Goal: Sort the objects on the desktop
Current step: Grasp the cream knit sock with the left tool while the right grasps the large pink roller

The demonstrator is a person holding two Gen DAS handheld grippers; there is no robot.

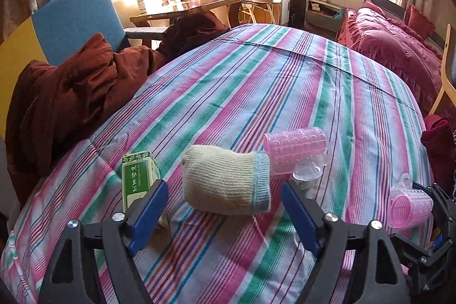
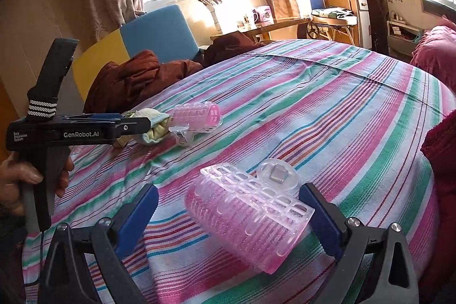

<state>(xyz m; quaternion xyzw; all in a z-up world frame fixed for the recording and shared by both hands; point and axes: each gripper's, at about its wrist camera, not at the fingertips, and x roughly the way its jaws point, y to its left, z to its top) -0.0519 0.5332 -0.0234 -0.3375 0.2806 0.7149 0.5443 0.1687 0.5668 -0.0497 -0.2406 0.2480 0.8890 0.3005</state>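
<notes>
The left hand-held gripper (image 1: 225,214) stands wide open over the striped bed cover (image 1: 256,81), its blue fingers (image 1: 148,215) either side of a rolled cream sock (image 1: 225,181) without touching it. A green box (image 1: 138,178) lies just left of the sock; a pink hair roller (image 1: 296,151) lies touching the sock's blue cuff. The right hand-held gripper (image 2: 229,214) is also spread wide — a second pink roller (image 2: 248,221) lies between its fingers, apparently not yet clamped. A hand (image 2: 17,175) holds the left tool's handle.
</notes>
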